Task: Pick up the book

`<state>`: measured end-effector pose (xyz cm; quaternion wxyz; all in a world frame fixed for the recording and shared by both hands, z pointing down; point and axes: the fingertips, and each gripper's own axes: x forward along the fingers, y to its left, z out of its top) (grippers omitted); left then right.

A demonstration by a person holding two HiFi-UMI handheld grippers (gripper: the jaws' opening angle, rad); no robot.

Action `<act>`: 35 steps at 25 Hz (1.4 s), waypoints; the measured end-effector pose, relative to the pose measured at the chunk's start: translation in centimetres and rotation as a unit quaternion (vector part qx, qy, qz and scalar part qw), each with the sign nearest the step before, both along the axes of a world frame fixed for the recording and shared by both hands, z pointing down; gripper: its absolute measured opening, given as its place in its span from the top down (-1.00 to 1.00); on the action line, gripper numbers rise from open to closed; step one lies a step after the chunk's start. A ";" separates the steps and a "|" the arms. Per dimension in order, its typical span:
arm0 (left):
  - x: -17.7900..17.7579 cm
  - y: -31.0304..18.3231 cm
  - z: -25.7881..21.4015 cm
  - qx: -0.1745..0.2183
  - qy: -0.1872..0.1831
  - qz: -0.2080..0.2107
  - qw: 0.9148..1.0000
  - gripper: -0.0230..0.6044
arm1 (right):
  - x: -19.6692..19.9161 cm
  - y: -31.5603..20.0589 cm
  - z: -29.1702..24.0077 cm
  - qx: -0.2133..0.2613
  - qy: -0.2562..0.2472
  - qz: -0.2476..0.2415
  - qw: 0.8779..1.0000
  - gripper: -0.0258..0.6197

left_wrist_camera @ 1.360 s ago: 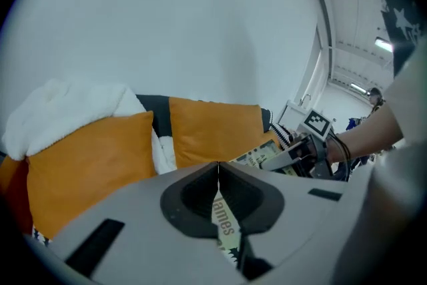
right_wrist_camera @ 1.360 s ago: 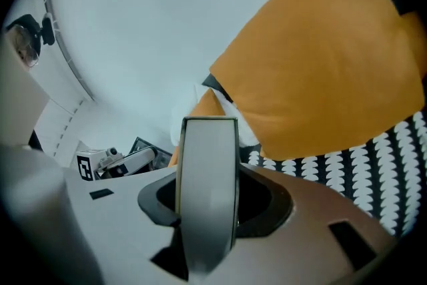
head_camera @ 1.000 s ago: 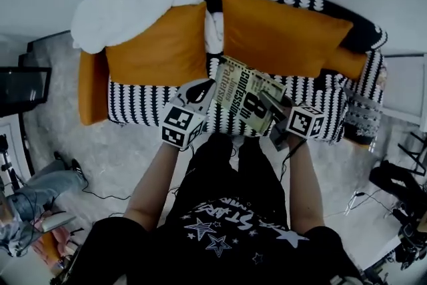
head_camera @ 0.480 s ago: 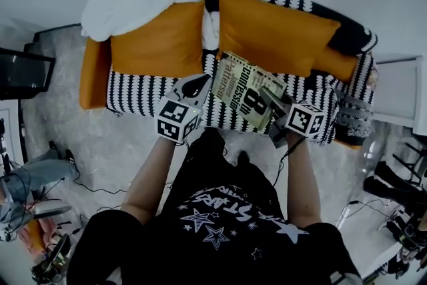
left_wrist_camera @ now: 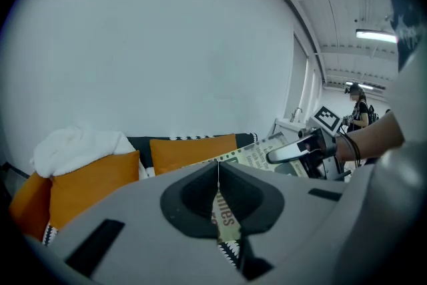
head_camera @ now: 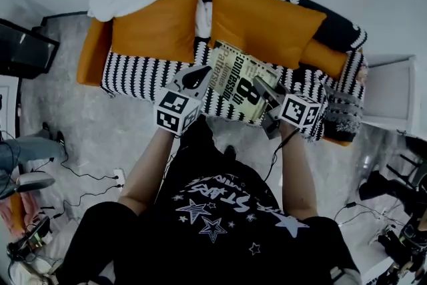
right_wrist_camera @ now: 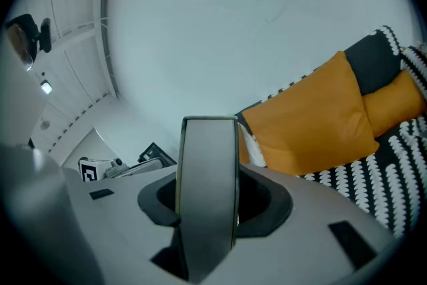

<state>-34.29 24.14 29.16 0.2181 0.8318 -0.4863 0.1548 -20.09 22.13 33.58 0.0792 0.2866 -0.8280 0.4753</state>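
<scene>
Jaws first: those of my left gripper [left_wrist_camera: 217, 177] are pinched almost together on a thin part of the left edge of the book [head_camera: 237, 80], either the cover or a few leaves, I cannot tell which. Those of my right gripper [right_wrist_camera: 208, 183] stand wider, clamped on the book's thick right side, which fills the gap between them as a grey slab.

Over the last second neither grip has altered. The right jaws keep the same spread, and in the head view both grippers sit on the same spots of the book as before. What has shifted is the background: the sofa [head_camera: 140, 80] has slid a little under the book, while the book stays fixed between my hands. I take that to mean the book now rides with me, not on the seat, so the pick-up looks as good as done.

The book spans from one gripper to the other, cover up and tilted. Its near edge is toward my body, and its far edge reaches toward the right-hand cushion [head_camera: 263, 23] without touching it.
</scene>
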 end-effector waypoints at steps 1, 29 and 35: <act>0.7 0.7 -0.3 0.003 -0.002 -0.002 1.000 0.89 | 0.5 0.5 -0.4 0.007 -0.002 -0.002 1.000 0.39; 4.3 15.2 -5.7 0.036 0.013 -0.073 0.997 0.89 | 3.5 11.3 -8.6 0.122 -0.013 -0.021 0.992 0.39; 2.5 17.6 -7.0 0.042 0.024 -0.069 0.996 0.89 | 2.1 13.7 -9.9 0.128 -0.002 0.003 0.992 0.39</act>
